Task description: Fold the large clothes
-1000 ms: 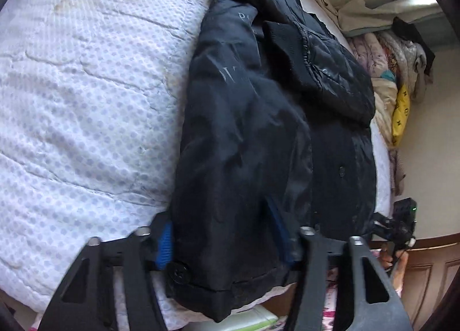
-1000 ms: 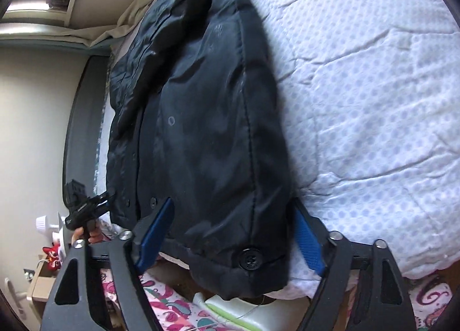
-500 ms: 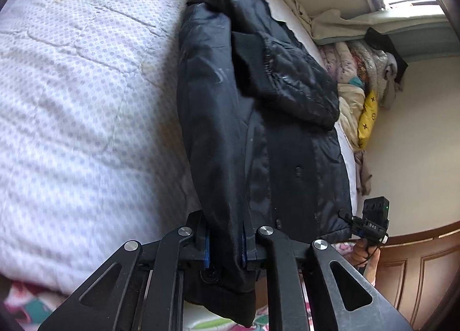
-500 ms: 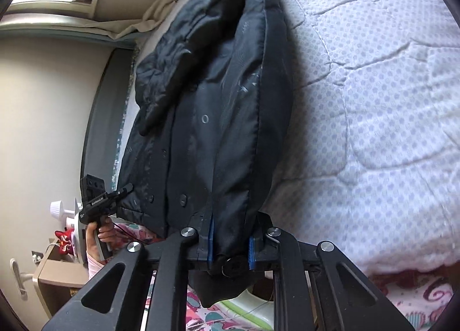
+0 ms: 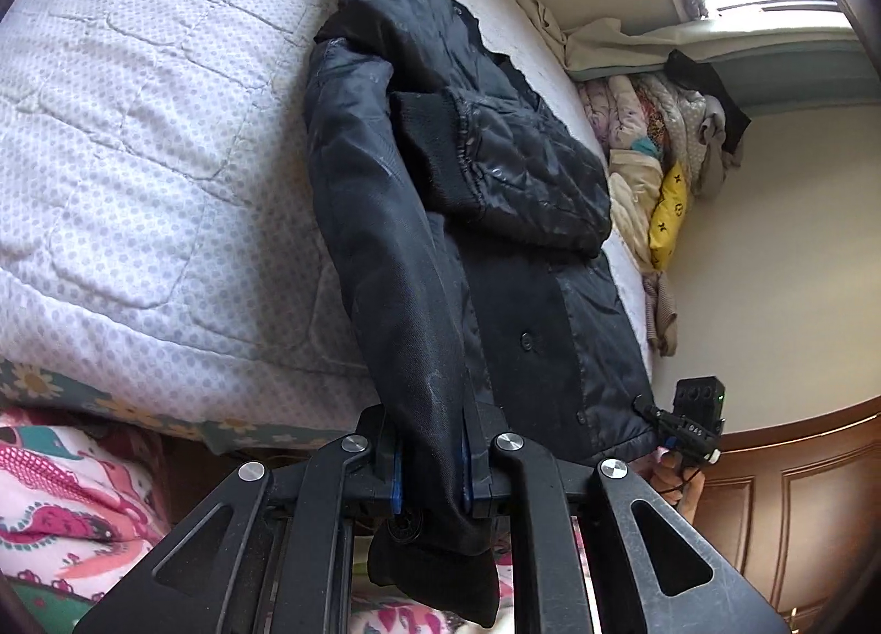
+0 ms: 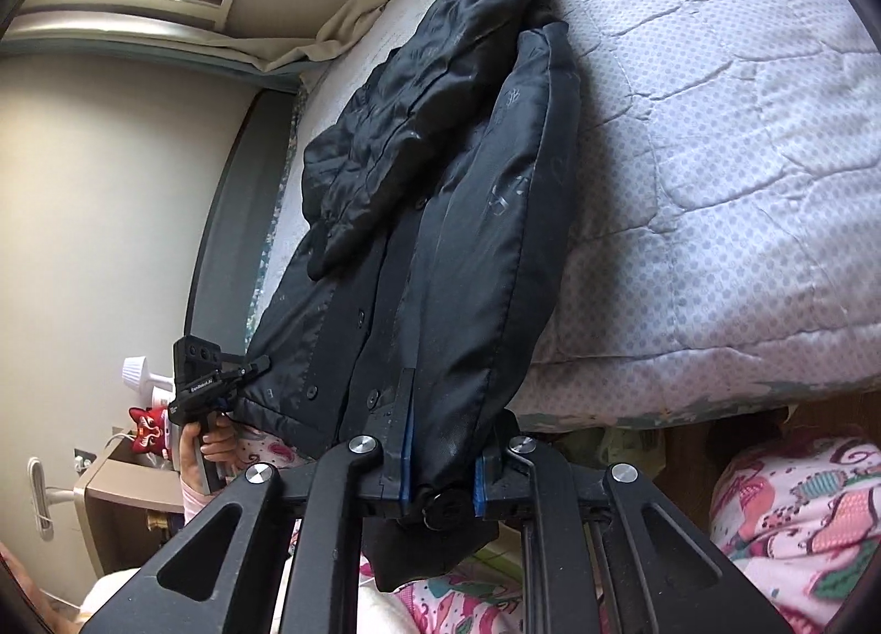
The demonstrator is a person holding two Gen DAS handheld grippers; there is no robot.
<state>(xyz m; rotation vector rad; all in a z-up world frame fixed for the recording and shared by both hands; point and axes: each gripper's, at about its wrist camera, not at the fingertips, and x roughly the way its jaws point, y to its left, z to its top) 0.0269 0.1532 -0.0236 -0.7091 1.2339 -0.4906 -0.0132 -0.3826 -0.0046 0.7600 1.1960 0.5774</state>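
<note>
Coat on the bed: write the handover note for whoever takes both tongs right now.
Left tongs: shut on the coat at one bottom corner of its hem.
Right tongs: shut on the other bottom corner, a button just below the pads.
Coat: lengthwise on the quilt, hem hanging over the near edge of the bed. A sleeve is already folded across the front.
Done: sleeve in, both hem corners gripped.
Left: probably carry the hem up toward the collar to fold the coat in half, then release and flatten it.

Left gripper [image 5: 430, 471] and right gripper [image 6: 440, 469]: black linkage arms, silver pivot screws, blue finger pads. Bare hand [image 6: 206, 447], pink sleeve cuff.
</note>
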